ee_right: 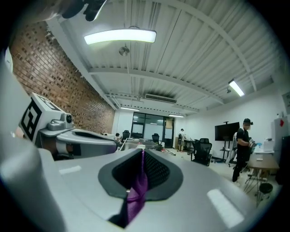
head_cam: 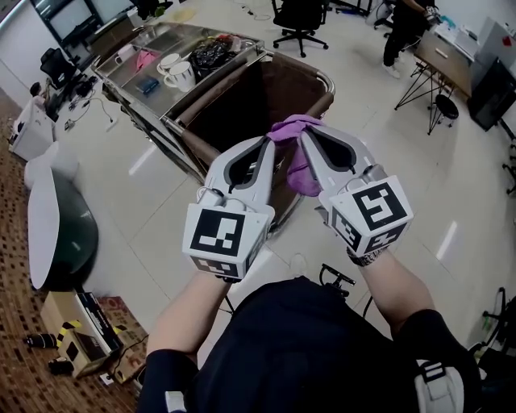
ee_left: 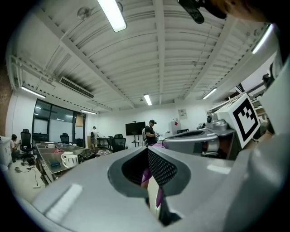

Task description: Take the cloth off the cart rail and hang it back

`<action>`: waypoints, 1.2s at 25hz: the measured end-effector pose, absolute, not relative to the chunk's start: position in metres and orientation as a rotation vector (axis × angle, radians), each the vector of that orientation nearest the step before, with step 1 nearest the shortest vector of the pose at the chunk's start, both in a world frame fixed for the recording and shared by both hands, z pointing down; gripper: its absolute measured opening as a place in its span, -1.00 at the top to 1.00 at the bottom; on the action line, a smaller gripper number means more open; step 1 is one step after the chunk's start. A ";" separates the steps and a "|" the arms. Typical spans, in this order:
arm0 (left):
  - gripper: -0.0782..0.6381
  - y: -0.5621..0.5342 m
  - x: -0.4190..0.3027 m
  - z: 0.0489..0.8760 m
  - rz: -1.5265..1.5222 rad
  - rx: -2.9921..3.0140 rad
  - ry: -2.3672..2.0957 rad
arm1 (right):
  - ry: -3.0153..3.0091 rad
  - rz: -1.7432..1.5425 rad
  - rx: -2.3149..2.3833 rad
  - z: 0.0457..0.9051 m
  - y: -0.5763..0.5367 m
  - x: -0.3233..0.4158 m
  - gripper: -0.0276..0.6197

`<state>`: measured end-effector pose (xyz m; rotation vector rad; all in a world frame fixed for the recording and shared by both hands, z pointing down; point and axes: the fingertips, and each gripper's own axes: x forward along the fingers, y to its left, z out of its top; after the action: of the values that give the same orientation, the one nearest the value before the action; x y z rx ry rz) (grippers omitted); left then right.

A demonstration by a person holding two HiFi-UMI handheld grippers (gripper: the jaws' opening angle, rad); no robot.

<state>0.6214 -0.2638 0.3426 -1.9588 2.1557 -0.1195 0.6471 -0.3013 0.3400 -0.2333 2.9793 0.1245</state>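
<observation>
The cloth (head_cam: pixel 294 153) is purple and thin. It is bunched into a crumpled ridge, and one loose fold hangs down between the two tools. The left tool (head_cam: pixel 270 143) is closed on one end of it; in the left gripper view a strip of purple shows pinched between that tool's (ee_left: pixel 147 152) dimpled pads. The right tool (head_cam: pixel 306 139) is clamped on the other end, and in the right gripper view a purple band (ee_right: pixel 137 195) runs down the seam of its closed jaws (ee_right: pixel 142 154). The two tool tips stand close together.

From the head view the cloth sits over the near side of the cart (head_cam: pixel 242 113), in front of the brown bag (head_cam: pixel 258 97) that hangs inside the chrome rail (head_cam: pixel 321 79). Whether it touches the rail cannot be told.

On the far side of the brown bag, the cart's steel top surface (head_cam: pixel 161 44) carries two white mugs (head_cam: pixel 179 77), a crumpled black bag (head_cam: pixel 211 55), a small blue item and something pink.

The cart stands on a pale glossy floor (head_cam: pixel 379 145). Left of the cart lies brick-patterned carpet (head_cam: pixel 20 339). Beyond the cart are a black office chair (head_cam: pixel 300 24) and a person (head_cam: pixel 403 28) standing by a desk. The gripper views show a white ribbed ceiling with strip lights (ee_right: pixel 120 36), a brick wall (ee_right: pixel 54 77) and a dark screen (ee_left: pixel 135 128) on a stand.
</observation>
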 end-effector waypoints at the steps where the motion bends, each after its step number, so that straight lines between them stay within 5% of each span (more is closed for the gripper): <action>1: 0.77 -0.260 0.626 0.347 -0.122 -1.962 2.152 | 2.976 0.124 -0.237 0.344 -0.298 0.652 0.87; 30: 0.78 -0.174 0.678 0.353 -0.127 -1.951 2.214 | 2.974 0.158 -0.195 0.339 -0.211 0.703 0.87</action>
<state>0.6779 -0.1739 0.3535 -1.9513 2.2142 -0.1272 0.7030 -0.2112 0.3388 -0.1949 2.9741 0.1579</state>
